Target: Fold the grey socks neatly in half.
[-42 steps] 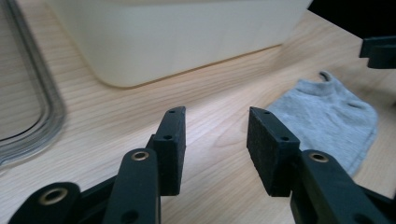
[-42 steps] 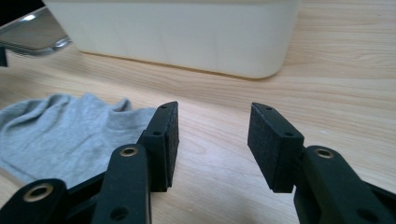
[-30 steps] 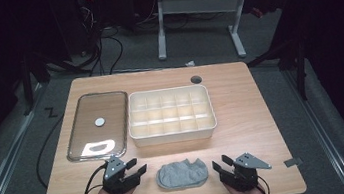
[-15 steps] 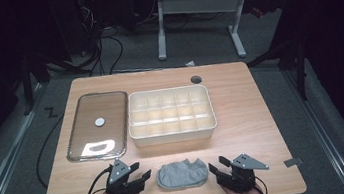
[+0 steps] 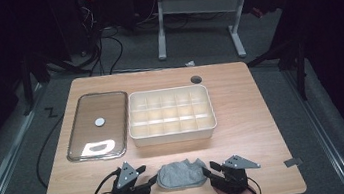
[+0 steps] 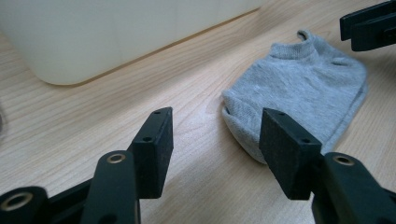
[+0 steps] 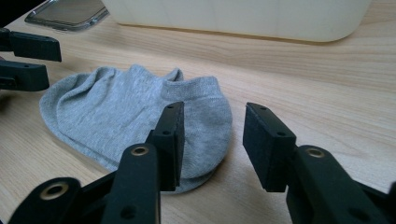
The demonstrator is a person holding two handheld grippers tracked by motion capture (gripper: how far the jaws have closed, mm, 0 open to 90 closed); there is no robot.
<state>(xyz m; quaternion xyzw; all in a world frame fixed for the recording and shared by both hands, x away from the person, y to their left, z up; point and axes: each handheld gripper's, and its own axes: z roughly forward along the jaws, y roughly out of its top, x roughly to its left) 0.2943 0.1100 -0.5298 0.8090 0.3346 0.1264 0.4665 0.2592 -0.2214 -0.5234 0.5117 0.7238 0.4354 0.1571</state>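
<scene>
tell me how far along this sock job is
Nothing looks done yet: the grey sock lies flat on the table, and the divided bin looks empty. In hand: the left tongs and right tongs sit open at either end of the sock, gripping nothing. Picking it up and whatever follows is left.

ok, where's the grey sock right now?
In the high view the grey sock lies flat at the table's near edge, between the left hand-held gripper and right hand-held gripper, just in front of the white divided bin.
</scene>
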